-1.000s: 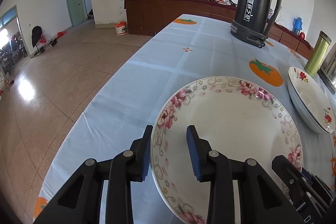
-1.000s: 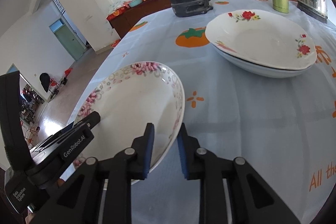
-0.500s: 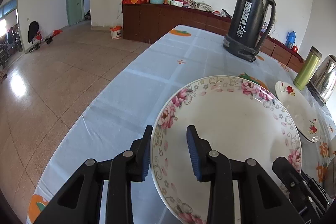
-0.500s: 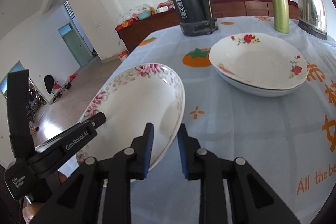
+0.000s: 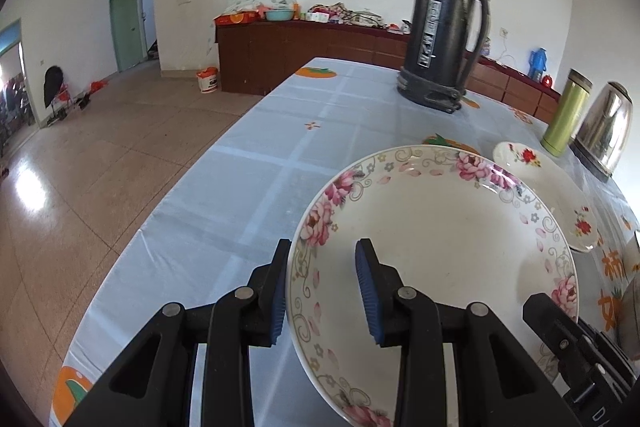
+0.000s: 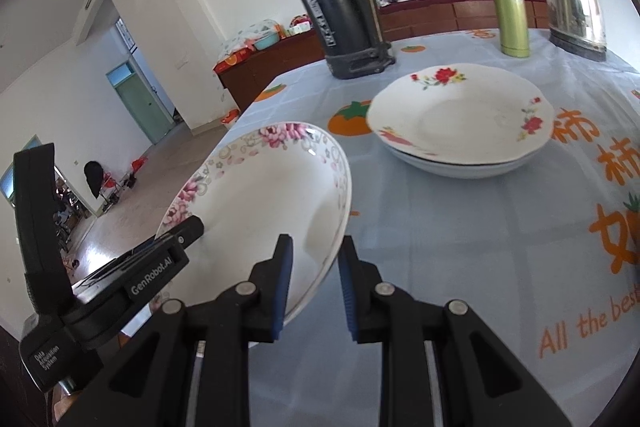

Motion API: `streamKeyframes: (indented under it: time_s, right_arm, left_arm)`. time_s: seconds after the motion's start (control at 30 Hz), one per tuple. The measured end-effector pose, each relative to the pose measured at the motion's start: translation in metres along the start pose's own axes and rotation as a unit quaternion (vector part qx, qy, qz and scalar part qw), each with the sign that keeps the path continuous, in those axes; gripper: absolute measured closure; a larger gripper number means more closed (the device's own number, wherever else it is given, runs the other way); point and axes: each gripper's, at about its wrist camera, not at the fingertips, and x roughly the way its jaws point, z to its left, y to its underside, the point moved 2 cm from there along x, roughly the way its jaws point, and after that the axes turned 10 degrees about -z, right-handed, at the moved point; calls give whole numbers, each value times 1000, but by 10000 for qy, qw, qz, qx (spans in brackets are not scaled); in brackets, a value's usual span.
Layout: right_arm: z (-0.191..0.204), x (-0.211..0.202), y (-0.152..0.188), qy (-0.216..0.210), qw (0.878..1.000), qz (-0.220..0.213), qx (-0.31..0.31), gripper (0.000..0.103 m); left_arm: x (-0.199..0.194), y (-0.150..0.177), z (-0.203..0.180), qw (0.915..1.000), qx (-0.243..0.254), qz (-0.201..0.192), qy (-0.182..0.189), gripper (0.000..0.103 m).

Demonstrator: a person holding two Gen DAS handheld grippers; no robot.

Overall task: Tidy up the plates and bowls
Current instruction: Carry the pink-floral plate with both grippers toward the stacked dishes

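Above the tablecloth (image 5: 240,187), both tools (image 5: 322,291) (image 6: 314,287) pinch the pink-flowered plate's (image 5: 440,247) rim.

black flask (image 5: 440,31) ahead, stacked plates (image 6: 460,119) right

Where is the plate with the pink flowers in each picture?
Left wrist: the pink plate fills the lower middle and right, its near rim between the left gripper fingers.
Right wrist: the same plate is left of centre, its edge between the right gripper fingers.
Shared landmark: the black flask stands on the table behind it in both.
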Motion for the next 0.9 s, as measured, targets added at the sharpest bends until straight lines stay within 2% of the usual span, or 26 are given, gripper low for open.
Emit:
streamKeyframes:
  time_s: [0.33,0.9]
  right_arm:
    - [-15,-18,-4,77,9999,-141,59,80]
    - [-50,-31,-22,276,9982,-393,371,80]
  left_arm:
    - [-11,-1,-21,9997,129,-177,85,68]
    - [-3,-10,-65,9989,247,-191,339,68]
